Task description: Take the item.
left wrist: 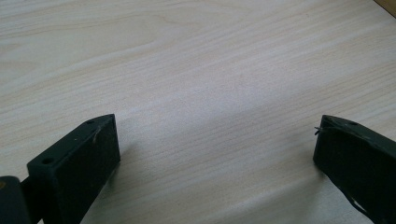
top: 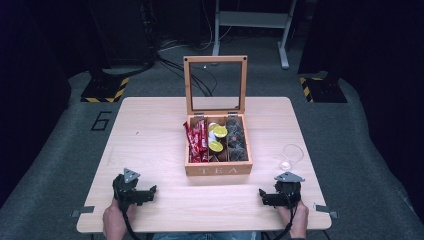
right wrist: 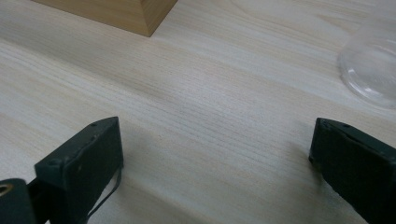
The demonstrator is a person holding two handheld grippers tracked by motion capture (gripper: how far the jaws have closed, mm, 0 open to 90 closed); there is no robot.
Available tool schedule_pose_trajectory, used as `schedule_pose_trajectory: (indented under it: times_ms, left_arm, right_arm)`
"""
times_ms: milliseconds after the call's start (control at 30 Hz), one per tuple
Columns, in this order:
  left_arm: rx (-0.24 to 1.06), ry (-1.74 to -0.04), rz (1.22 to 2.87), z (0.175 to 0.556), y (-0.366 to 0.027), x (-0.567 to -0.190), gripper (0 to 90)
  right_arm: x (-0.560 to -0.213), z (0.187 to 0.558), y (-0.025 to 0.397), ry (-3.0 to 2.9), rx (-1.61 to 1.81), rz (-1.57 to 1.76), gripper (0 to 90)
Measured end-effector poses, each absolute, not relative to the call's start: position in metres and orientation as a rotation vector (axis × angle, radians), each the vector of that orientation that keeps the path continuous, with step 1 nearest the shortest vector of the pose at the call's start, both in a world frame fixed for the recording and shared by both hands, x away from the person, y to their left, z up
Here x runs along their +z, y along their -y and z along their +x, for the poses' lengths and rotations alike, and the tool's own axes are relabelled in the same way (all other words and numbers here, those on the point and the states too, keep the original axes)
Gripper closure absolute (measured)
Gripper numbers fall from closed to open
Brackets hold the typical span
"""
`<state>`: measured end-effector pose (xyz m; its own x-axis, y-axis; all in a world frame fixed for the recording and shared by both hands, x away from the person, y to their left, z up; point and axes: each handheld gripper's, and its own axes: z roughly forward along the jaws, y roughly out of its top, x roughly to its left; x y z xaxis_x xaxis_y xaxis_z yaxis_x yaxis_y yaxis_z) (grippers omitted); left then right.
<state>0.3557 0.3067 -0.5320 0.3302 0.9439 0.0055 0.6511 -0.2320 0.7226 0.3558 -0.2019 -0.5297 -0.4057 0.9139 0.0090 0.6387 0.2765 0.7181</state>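
Observation:
A wooden tea box (top: 218, 169) marked TEA stands mid-table with its glass-paned lid (top: 216, 82) upright. Inside lie red packets (top: 197, 142), yellow-green capsules (top: 218, 133) and dark tea bags (top: 236, 140). My left gripper (top: 134, 189) rests near the front left edge, open, with bare tabletop between its jaws (left wrist: 217, 122). My right gripper (top: 280, 191) rests near the front right edge, also open and holding nothing (right wrist: 215, 123). In the right gripper view a corner of the box (right wrist: 121, 11) lies ahead to the left.
A clear glass (top: 292, 156) stands on the table (top: 150, 130) right of the box, just ahead of my right gripper, where it appears as a clear glass (right wrist: 373, 70). Beyond the table are a grey floor, cables and stand bases with hazard tape.

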Motion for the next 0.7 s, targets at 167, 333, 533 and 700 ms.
schedule_pose_trajectory:
  times_ms: [167,333,533,700]
  left_arm:
    - [0.608,-1.396,1.971,0.3557,-0.3067,-0.5324,0.2]
    - [0.606,-1.397,1.971,0.3557,-0.3067,-0.5322,0.3]
    - [0.604,-1.393,1.986,0.3555,-0.3073,-0.5318,0.2]
    - [0.604,-1.394,1.985,0.3555,-0.3072,-0.5318,0.2]
  right_arm:
    - [-0.5296,0.3567,0.2023,-2.15,0.913,1.391,1.7]
    - [-0.5288,0.3586,0.2015,-2.164,0.892,1.4,0.0]
    - [-0.5273,0.3602,0.204,-2.174,0.926,1.422,0.0]
    - [-0.5256,0.3601,0.2056,-2.2,0.955,1.409,0.0]
